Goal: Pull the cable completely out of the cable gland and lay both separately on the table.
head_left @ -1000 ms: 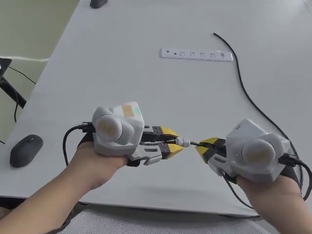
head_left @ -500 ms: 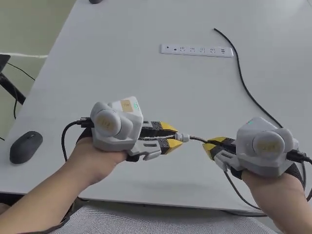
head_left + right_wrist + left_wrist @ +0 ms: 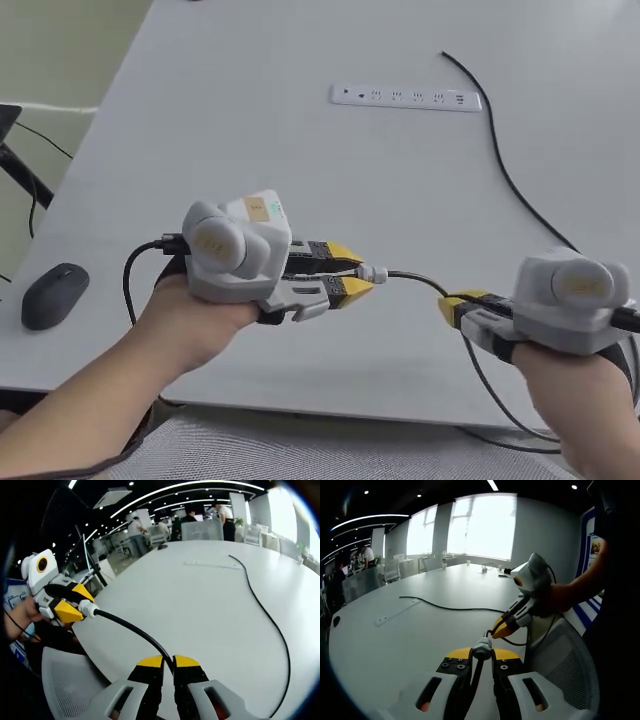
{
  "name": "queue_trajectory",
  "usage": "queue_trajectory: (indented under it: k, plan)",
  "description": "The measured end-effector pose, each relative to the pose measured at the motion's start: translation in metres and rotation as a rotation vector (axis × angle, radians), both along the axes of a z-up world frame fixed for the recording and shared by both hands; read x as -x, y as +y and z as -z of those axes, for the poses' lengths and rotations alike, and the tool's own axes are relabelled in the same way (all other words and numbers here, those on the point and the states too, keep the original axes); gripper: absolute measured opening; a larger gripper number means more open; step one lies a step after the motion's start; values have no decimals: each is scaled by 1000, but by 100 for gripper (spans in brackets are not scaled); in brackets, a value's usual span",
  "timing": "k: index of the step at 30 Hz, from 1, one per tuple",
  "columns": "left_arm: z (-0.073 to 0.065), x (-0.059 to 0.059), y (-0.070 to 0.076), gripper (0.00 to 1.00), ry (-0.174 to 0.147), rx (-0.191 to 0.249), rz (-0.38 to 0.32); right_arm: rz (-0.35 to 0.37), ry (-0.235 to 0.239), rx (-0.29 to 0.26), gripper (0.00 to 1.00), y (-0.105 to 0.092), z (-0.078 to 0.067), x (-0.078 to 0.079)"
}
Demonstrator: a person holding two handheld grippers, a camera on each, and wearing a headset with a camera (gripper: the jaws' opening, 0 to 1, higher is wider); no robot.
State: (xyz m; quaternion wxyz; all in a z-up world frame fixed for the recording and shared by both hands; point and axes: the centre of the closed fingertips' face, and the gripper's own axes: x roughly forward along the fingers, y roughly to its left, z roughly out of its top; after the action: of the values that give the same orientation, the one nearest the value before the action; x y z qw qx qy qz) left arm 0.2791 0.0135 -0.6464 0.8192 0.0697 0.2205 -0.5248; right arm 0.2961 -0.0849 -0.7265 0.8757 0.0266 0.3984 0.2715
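The cable gland [image 3: 372,272] is clamped in the closed jaws of the left gripper [image 3: 353,271], above the near edge of the table [image 3: 300,160]; the cable [image 3: 415,279] runs from it in a shallow arc into the right gripper [image 3: 452,304], which is pinched shut on it; the pull is best made straight along the gland's axis, with the gland braced firmly.

Your left gripper [image 3: 355,281] level, jaws pinched together, pointing at your right gripper [image 3: 450,305], its jaws likewise closed, tips well apart
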Motion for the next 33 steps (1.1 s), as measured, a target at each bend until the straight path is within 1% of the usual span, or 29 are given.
queue_trajectory:
  k: [1, 3, 5, 8, 10, 11, 16, 21, 23, 25, 27, 28, 29, 33]
  plan:
    - [0, 0, 0, 15, 1, -1, 0, 9, 9, 4, 1, -3, 4, 0]
    - [-1, 1, 0, 15, 0, 1, 1, 65, 54, -40, 1, -6, 9, 3]
    - [-1, 2, 1, 15, 0, 0, 0, 88, 76, -49, 1, -12, 15, 4]
    - [0, 3, 1, 15, 0, -4, 2, 128, 108, -87, 1, -16, 20, 6]
    - [0, 4, 0, 15, 2, -3, 3, 143, 122, -109, 2, -16, 21, 6]
    - [0, 4, 0, 15, 0, -4, 4, 146, 128, -110, 2, -17, 22, 7]
    - [0, 4, -2, 15, 1, 0, 4, 148, 125, -113, 2, -15, 20, 7]
    - [-2, 2, -1, 15, -2, -1, 6, 116, 115, -96, 3, -14, 19, 9]
    - [-2, 1, -1, 15, -3, -2, 6, 85, 84, -63, 3, -15, 18, 7]
    - [-3, 0, -1, 15, -3, 0, 6, 65, 81, -49, 3, -14, 18, 8]
    - [-4, 0, 0, 15, -2, 3, 5, 29, 66, -19, 3, -13, 17, 10]
    - [-4, -1, 0, 15, -1, 4, 4, 13, 52, 1, 3, -13, 16, 10]
    - [-4, -1, 0, 15, -1, 5, 3, -22, 26, 31, 3, -13, 15, 9]
    - [-4, -1, 1, 15, 0, 4, 1, -87, -20, 75, 10, -8, 7, 12]
